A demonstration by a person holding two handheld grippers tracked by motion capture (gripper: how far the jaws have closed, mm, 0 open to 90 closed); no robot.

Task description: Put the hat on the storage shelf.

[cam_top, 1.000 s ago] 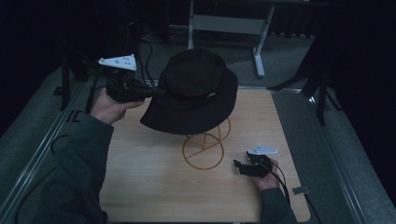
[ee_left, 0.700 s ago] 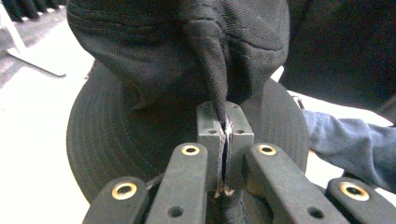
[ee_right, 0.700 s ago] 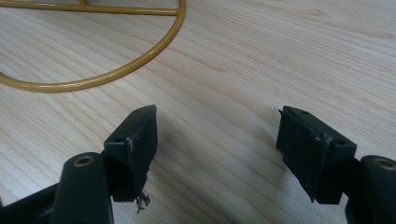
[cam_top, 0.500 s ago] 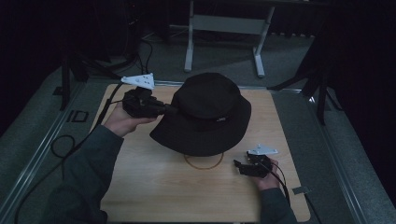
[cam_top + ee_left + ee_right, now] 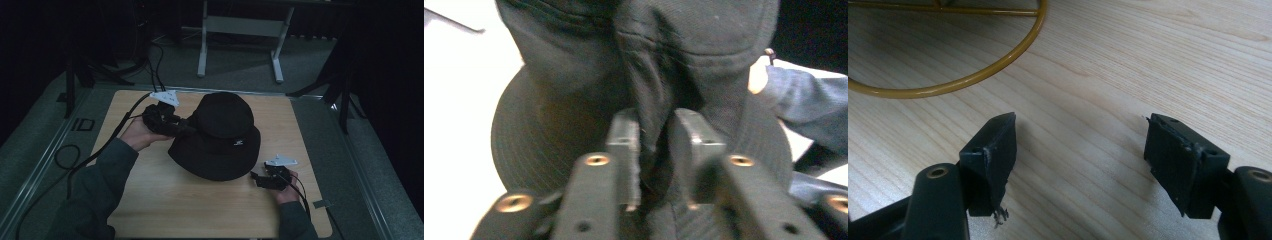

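1. Looking down from the high view, I see the black hat (image 5: 220, 137) on the worktop (image 5: 150, 200), my left tongs (image 5: 187, 129) at its crown, my right tongs (image 5: 255, 178) near its brim.
2. Left gripper view: my jaws have just been opening, a fold of hat (image 5: 659, 100) between them, grip unclear.
3. Right gripper view: my tongs (image 5: 1080, 160) gape wide, empty, near a yellow wire ring (image 5: 973, 80).

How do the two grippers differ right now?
The left gripper has a fold of the black hat between its jaws, which have just been opening; the right gripper has nothing between its jaws. The left jaws stand close together, the right jaws wide apart above the wooden table. Both have black jaws and a hand holding them.
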